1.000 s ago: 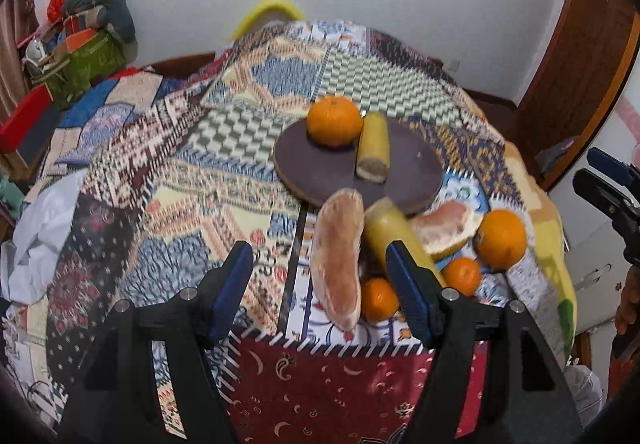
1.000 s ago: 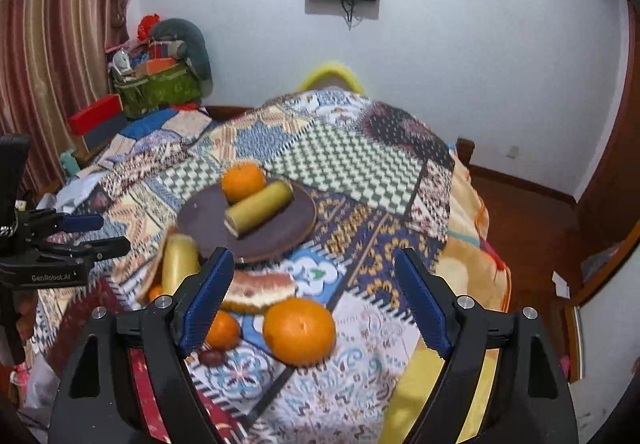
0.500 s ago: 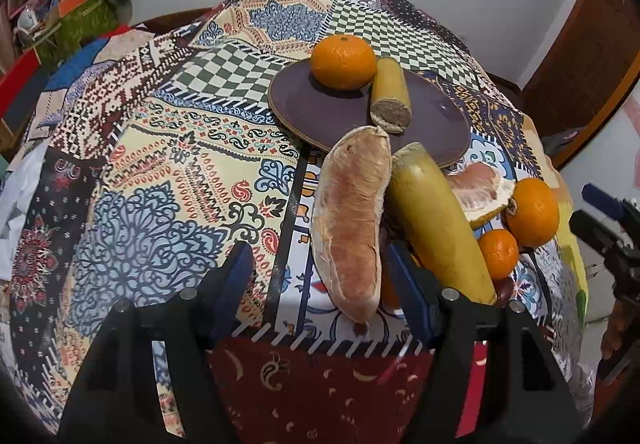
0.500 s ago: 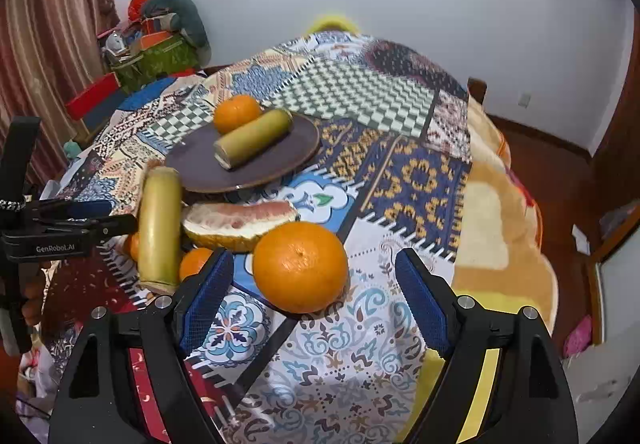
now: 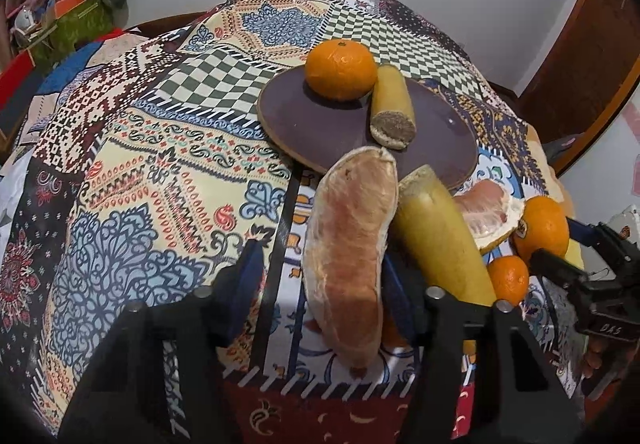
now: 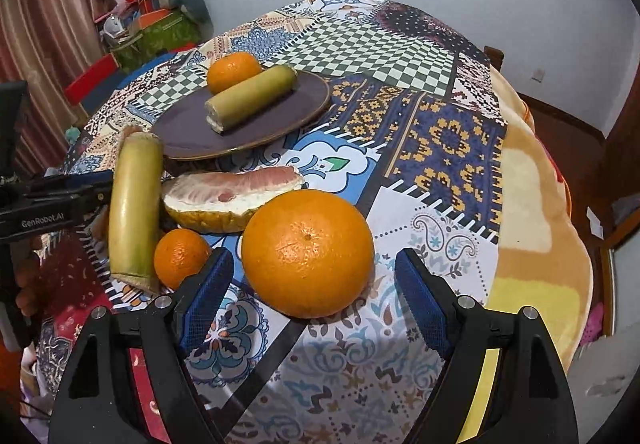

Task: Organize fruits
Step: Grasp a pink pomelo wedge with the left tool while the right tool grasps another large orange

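Note:
A dark round plate [image 5: 332, 124] [image 6: 280, 112] holds an orange [image 5: 340, 70] [image 6: 232, 70] and a yellow-green cane piece [image 5: 392, 108] [image 6: 252, 96]. In front of it lie a peeled pomelo wedge [image 5: 348, 252], a second cane piece [image 5: 440, 240] [image 6: 132, 204], another pomelo wedge [image 6: 232, 200] [image 5: 488, 212], a big orange [image 6: 308, 252] [image 5: 542, 228] and a small orange [image 6: 180, 256] [image 5: 508, 278]. My left gripper [image 5: 324, 284] is open, its fingers astride the near pomelo wedge. My right gripper [image 6: 314, 296] is open, astride the big orange.
The fruit lies on a patchwork cloth [image 5: 160, 184] over a rounded table. Its right edge drops to an orange blanket [image 6: 532, 204]. Cluttered bags [image 6: 160, 24] and a striped curtain [image 6: 52, 24] stand at the far left. A wooden door [image 5: 592, 44] is at the right.
Both grippers have moved forward and down toward the fruit. The left now brackets the near pomelo wedge, the right brackets the big orange. Both stay open.

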The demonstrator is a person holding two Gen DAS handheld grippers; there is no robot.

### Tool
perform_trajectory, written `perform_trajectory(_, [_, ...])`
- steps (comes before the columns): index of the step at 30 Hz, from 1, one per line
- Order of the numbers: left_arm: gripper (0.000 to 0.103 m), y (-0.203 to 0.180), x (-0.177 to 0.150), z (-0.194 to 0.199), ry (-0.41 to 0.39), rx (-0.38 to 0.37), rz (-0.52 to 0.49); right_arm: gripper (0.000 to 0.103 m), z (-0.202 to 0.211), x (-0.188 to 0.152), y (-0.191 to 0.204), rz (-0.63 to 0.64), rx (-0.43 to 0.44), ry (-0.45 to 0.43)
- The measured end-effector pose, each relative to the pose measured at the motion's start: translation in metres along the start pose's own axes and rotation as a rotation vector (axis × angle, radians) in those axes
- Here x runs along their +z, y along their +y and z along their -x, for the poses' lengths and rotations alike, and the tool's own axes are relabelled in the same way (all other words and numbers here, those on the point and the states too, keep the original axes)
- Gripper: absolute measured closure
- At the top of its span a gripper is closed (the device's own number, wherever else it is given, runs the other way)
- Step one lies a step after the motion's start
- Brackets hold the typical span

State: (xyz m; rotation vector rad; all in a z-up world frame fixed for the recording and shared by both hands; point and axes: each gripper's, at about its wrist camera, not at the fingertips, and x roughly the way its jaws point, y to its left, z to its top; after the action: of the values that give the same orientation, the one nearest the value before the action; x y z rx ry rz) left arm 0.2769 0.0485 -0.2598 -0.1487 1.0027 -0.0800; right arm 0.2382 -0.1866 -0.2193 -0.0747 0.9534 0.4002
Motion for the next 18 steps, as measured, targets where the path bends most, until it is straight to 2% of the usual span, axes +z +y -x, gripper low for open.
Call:
perform_trajectory(3, [0.054, 0.004, 0.005, -0.003, -0.004, -0.021, 0.035, 0.022, -0.002, -0.001, 0.001, -0.001, -0.005, -0.005])
perform_trajectory(7, [0.078, 0.006, 0.01, -0.005, -0.012, -0.022, 0.05, 0.023, -0.003, -0.003, 0.001, -0.001, 0.016, -0.007])
perform_trajectory(9, [0.079, 0.005, 0.01, -0.005, -0.012, -0.016, 0.047, 0.04, -0.004, -0.001, 0.001, 0.0, 0.026, -0.005])
perform_trajectory(18, [0.083, -0.002, 0.001, 0.013, -0.039, 0.015, 0.0, 0.041, 0.003, -0.001, -0.001, -0.02, 0.039, -0.017])
